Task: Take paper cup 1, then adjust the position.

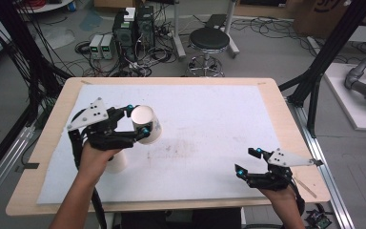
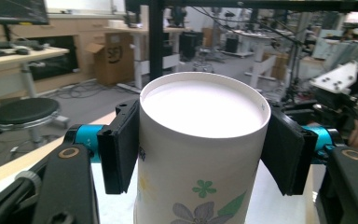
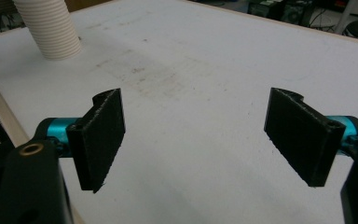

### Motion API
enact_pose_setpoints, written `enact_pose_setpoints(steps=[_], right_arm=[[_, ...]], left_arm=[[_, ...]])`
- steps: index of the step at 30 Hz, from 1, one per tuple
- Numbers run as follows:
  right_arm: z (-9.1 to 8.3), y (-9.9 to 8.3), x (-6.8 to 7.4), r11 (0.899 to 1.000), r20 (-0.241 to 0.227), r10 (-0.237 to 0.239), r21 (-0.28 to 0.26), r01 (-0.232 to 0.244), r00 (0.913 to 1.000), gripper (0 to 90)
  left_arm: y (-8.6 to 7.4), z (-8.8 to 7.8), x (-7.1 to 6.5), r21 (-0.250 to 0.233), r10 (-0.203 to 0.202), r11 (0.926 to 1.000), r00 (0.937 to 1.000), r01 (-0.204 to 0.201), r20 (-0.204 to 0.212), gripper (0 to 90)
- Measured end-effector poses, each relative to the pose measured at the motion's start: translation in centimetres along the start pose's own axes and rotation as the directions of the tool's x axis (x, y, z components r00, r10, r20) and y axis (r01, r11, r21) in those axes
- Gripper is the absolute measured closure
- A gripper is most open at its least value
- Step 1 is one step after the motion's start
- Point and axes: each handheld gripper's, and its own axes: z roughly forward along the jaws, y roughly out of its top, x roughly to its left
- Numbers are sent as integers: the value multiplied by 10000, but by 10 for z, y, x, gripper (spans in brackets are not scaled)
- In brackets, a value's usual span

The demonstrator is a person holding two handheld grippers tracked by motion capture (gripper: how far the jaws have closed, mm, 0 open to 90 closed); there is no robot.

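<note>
My left gripper (image 1: 138,119) is shut on a white paper cup (image 1: 148,124) with a flower print and holds it tilted above the left part of the white mat (image 1: 205,119). In the left gripper view both black pads (image 2: 119,149) press the cup's (image 2: 200,186) sides just below its round white end. Partly hidden under my left hand, a stack of ridged white cups (image 1: 117,162) stands on the mat. That stack (image 3: 49,28) also shows far off in the right gripper view. Low over the mat's front right corner, my right gripper (image 1: 248,161) is open with nothing between its pads (image 3: 100,135).
The mat covers a wooden table (image 1: 286,119). A thin stick (image 1: 306,187) lies on the wood by my right hand. Beyond the far edge, a black stool (image 1: 208,40) and computer boxes (image 1: 133,28) stand on the floor. Black frame posts (image 1: 324,57) rise at both sides.
</note>
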Motion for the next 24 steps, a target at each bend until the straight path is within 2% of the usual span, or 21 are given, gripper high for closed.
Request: enact_pose_setpoints(steps=[5,6,7,8,11,13,16,24], right_arm=[[10,6,-1,9998,-322,62,184,-56,9995,208],[12,9,0,9999,-411,-5,167,12,9992,208],[16,15,3,9996,-751,-164,200,179,9970,208],[16,15,3,9996,-751,-164,200,179,9970,208],[21,29,8,9986,-1196,-484,140,505,9916,208],[23,32,10,9983,-1254,-567,72,581,9905,208],[28,42,15,9959,-1557,-903,-214,880,9837,208],[39,48,21,9953,-2092,-949,-398,885,9733,209]], left_arm=[[-10,14,-7,282,13,9996,9998,-19,220,345],[-12,16,-8,298,-26,9996,9997,19,241,346],[-14,18,-9,319,-57,9995,9996,48,277,345],[-16,20,-9,349,-70,9994,9995,59,316,345],[-20,25,-11,377,-147,9992,9987,129,481,345],[-22,30,-13,381,-205,9991,9981,183,585,345],[-25,37,-14,486,-249,9986,9970,214,727,344],[-34,53,-19,698,-318,9973,9936,244,1081,344]])
